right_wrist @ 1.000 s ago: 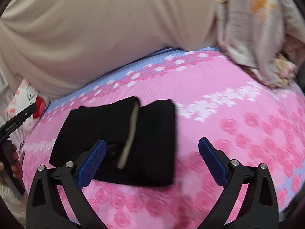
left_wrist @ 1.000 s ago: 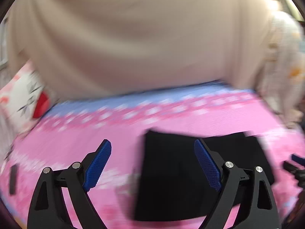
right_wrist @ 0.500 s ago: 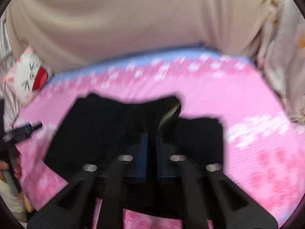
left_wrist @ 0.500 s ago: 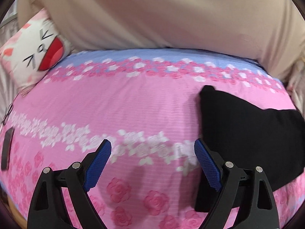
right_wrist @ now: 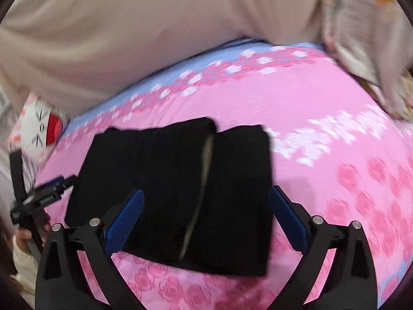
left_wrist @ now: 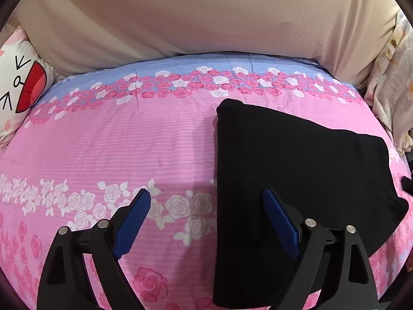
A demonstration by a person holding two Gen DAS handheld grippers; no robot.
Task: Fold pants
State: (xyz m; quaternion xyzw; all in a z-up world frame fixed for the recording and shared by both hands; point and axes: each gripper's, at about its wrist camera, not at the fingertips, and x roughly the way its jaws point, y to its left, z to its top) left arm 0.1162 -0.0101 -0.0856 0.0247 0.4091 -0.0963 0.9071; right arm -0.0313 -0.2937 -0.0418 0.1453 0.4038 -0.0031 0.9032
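Black pants below right tool

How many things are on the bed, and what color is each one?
Black: 1, the folded pants
White with red: 1, the cartoon pillow
Cream with a pattern: 1, the crumpled blanket
Total: 3, all on the pink flowered bedcover

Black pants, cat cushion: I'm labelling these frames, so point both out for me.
black pants [right_wrist: 165,180], right wrist view, left half of the folded top layer.
cat cushion [left_wrist: 18,87], left wrist view, its white printed front.
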